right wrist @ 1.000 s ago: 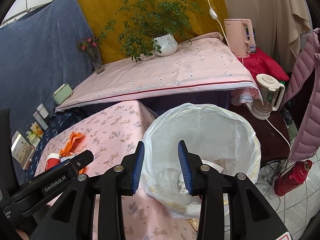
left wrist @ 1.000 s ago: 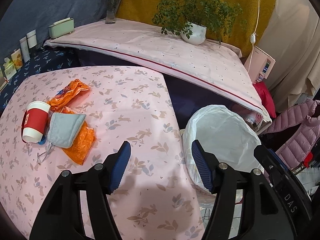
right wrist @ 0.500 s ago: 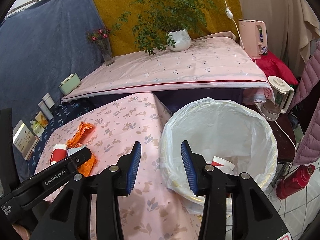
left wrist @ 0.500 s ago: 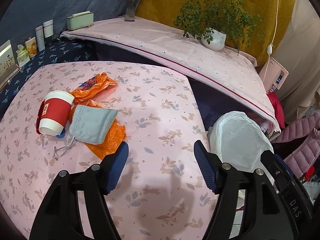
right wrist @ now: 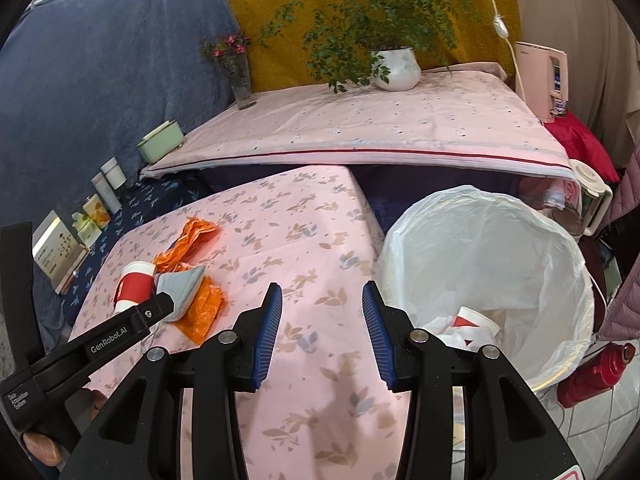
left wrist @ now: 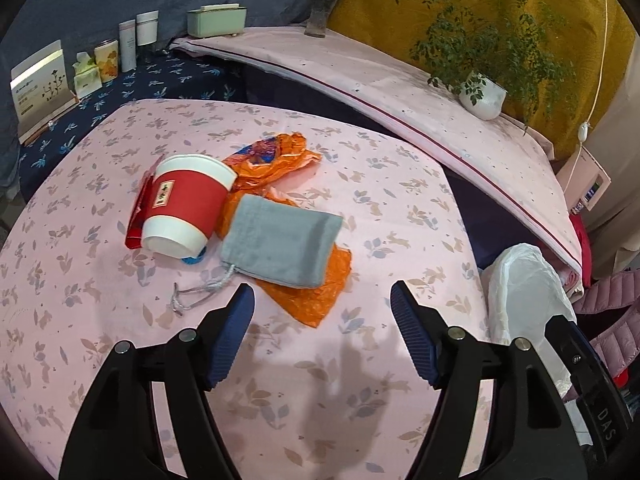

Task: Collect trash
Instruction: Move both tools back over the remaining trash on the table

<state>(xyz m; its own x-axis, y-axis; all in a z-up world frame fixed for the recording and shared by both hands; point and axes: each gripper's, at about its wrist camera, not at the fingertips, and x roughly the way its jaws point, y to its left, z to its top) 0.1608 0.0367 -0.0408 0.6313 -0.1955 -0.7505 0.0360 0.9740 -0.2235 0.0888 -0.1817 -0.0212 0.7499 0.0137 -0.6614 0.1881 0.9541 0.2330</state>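
pink floral table (left wrist: 400, 184) fills the near scene, white-lined trash bin (right wrist: 560, 248) stands just off its right edge, already holding a paper cup and crumpled paper. long pink-covered shelf (right wrist: 360, 128) runs along the far side with a potted plant (right wrist: 394, 68) and flower vase (right wrist: 242, 80), well apart from the work. remaining trash sits in one pile at left-centre of the table: grey drawstring pouch (left wrist: 280, 240) lying on an orange plastic wrapper (left wrist: 316, 292), second orange wrapper (left wrist: 272, 156) further back, red and white paper cup (left wrist: 186, 200) on its side touching the pouch, red packet under it. step looks like the approach to the next pickup. left gripper (left wrist: 322, 316) hovers near the pile, jaws opening, nothing between them. right gripper (right wrist: 322, 320) over bare table beside the bin, jaws parted, empty. next move probably calls for lowering the left jaws onto the orange wrapper or pouch and pinching. pouch overlaps wrapper, so one grab may drag both; cup could roll. pouch cord (left wrist: 200, 292) trails nearest the gripper.
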